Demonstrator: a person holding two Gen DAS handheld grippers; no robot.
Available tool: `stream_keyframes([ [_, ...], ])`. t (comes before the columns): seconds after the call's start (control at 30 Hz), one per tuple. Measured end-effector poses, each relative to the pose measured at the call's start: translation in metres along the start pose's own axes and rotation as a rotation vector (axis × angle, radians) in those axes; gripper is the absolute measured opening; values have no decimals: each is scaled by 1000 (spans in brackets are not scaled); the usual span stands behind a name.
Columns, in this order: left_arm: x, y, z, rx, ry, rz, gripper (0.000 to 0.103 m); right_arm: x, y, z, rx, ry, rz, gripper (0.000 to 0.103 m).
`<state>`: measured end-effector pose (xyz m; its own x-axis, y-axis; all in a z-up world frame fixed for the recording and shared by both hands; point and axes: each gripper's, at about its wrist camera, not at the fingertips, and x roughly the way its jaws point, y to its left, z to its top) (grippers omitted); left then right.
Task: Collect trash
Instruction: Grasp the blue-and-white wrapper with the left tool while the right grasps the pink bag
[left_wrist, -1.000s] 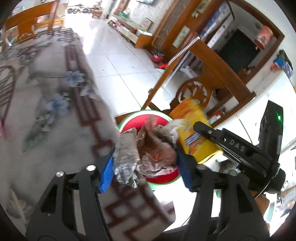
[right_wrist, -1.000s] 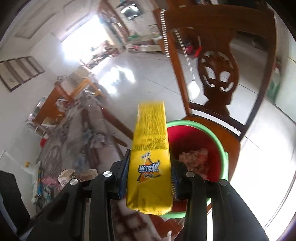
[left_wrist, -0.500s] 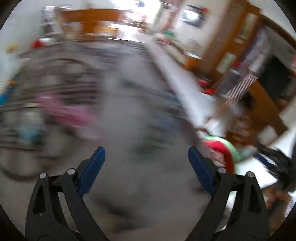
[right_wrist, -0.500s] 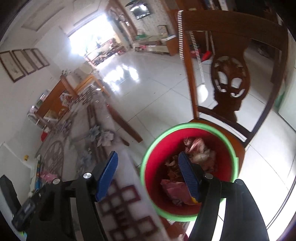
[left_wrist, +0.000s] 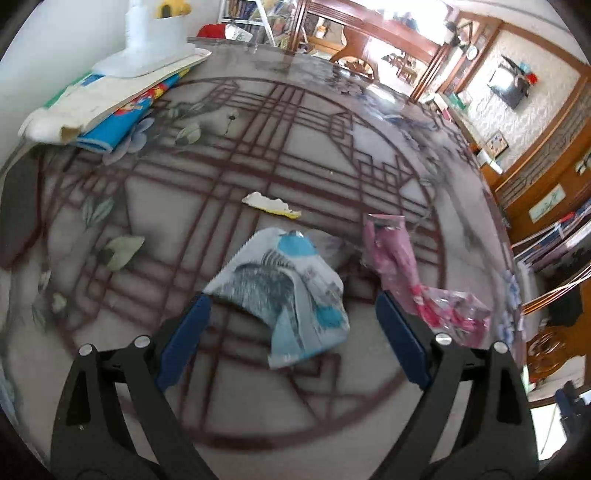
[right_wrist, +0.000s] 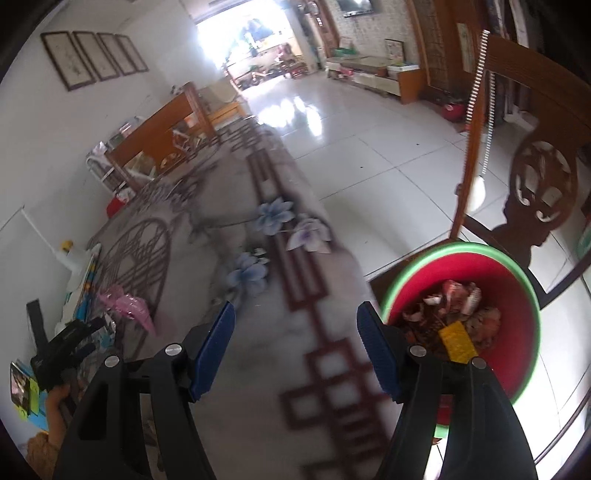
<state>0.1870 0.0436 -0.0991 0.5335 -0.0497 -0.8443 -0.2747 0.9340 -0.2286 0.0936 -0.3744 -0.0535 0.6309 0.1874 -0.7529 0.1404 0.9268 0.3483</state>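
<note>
A: Now, what sits between the left gripper jaws?

B: Nothing gripped; they gape wide and are closing slightly above a crumpled blue-white wrapper, centre frame. Looks light, soft, crinkly; pinch its raised fold. A pink wrapper lies just right.

A: And the right gripper?

B: Half open, empty. A red bucket, lower right, holds a yellow packet and scraps.

Your blue-and-white crinkly wrapper: thin shiny plastic
Your pink bag: see-through glossy plastic
Your red bucket with green rim: smooth plastic
Your patterned tabletop: shiny glass
</note>
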Motion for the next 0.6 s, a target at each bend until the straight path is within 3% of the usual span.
stream_keyframes([
  [0.03, 4, 2, 2, 5, 5, -5, 71, 2, 4, 0, -8, 1, 7, 66],
  [0.07, 6, 3, 2, 6, 16, -9, 49, 4, 12, 0, -22, 3, 19, 66],
  [0.13, 12, 8, -2, 7, 45, -30, 34, 8, 24, 0, -51, 8, 39, 66],
  [0.27, -12, 14, -18, 51, 33, -50, 30, 18, 50, 2, -97, 9, 80, 66],
  [0.43, -75, 17, -49, 84, -24, -159, 30, 41, 93, 8, -171, 18, 162, 66],
  [0.6, -99, 20, -91, 99, -70, -180, 30, 76, 135, -1, -212, 89, 285, 67],
])
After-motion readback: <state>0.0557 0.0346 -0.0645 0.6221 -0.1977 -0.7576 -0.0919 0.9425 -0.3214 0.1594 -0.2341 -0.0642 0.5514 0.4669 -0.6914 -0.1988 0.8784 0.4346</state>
